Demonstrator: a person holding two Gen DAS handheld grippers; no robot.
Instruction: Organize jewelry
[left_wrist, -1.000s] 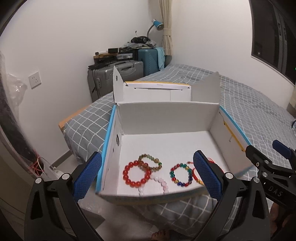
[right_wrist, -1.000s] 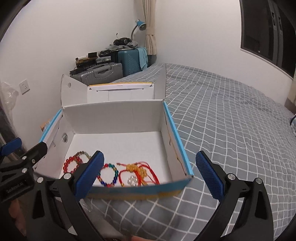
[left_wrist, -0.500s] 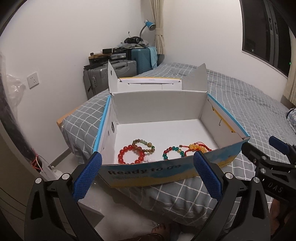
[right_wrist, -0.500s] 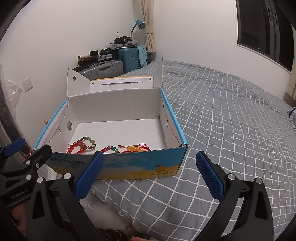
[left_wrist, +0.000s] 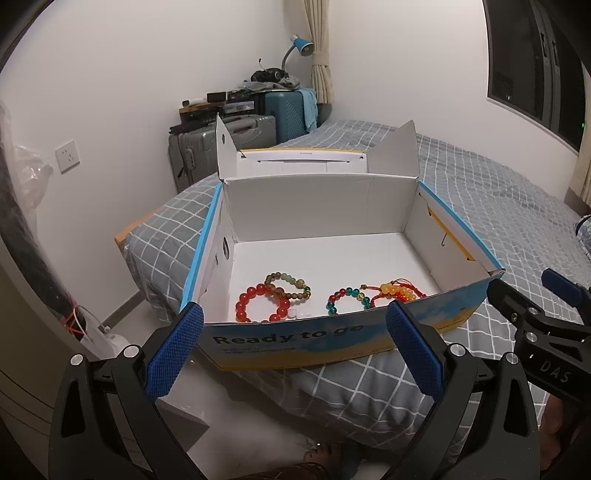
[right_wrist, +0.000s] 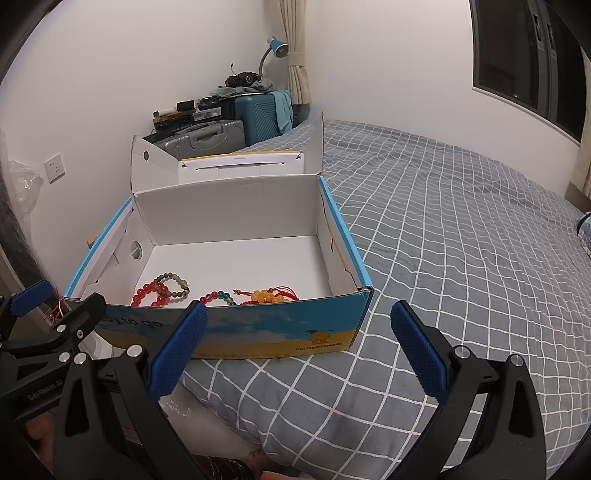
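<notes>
An open cardboard box (left_wrist: 325, 343) with a blue printed front wall sits on the corner of a bed; it also shows in the right wrist view (right_wrist: 273, 334). Inside lie a red bead bracelet (left_wrist: 263, 302), a brown-green bead bracelet (left_wrist: 289, 285), a multicolour bead bracelet (left_wrist: 347, 298) and an orange-bead red cord bracelet (left_wrist: 397, 290). My left gripper (left_wrist: 293, 349) is open and empty, in front of the box's front wall. My right gripper (right_wrist: 297, 349) is open and empty, before the box's right front corner.
The bed has a grey checked cover (right_wrist: 461, 240) stretching right. Suitcases (left_wrist: 225, 147) with clutter stand at the far wall by a blue lamp (left_wrist: 301, 46). A wall socket (left_wrist: 68, 155) is at left. The box lid (left_wrist: 314, 158) stands open behind.
Both grippers have pulled back and dropped lower from above the box, so the box's front wall now shows. Both stay open. The bracelets have not moved.
</notes>
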